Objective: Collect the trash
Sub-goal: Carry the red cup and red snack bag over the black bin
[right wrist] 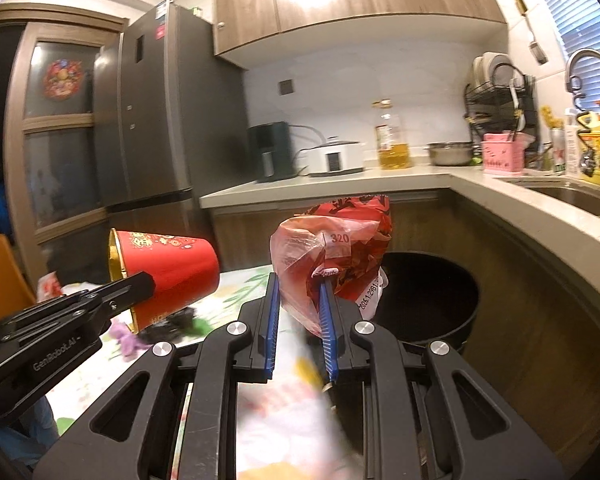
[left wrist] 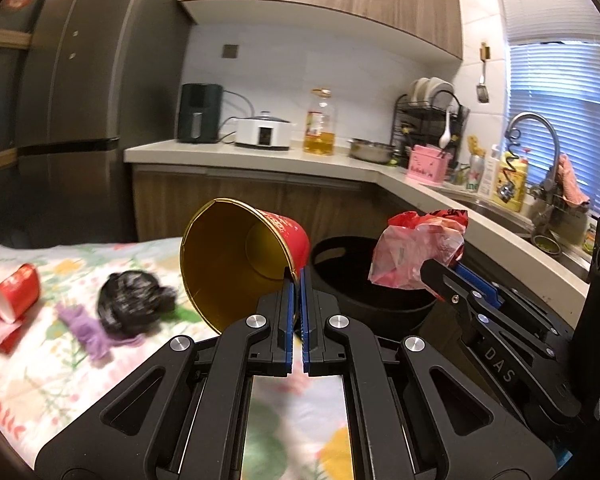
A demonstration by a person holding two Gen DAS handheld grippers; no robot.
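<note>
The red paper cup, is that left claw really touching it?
Touching. In the left wrist view the left gripper is shut on the rim of the red paper cup, its wall pinched between the blue pads.

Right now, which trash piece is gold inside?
The red cup pinched at its rim by the left gripper; the red plastic bag in the right gripper is crumpled film.

Both wrist views look forward, close above their jaws — sharing the black bin and counter.
</note>
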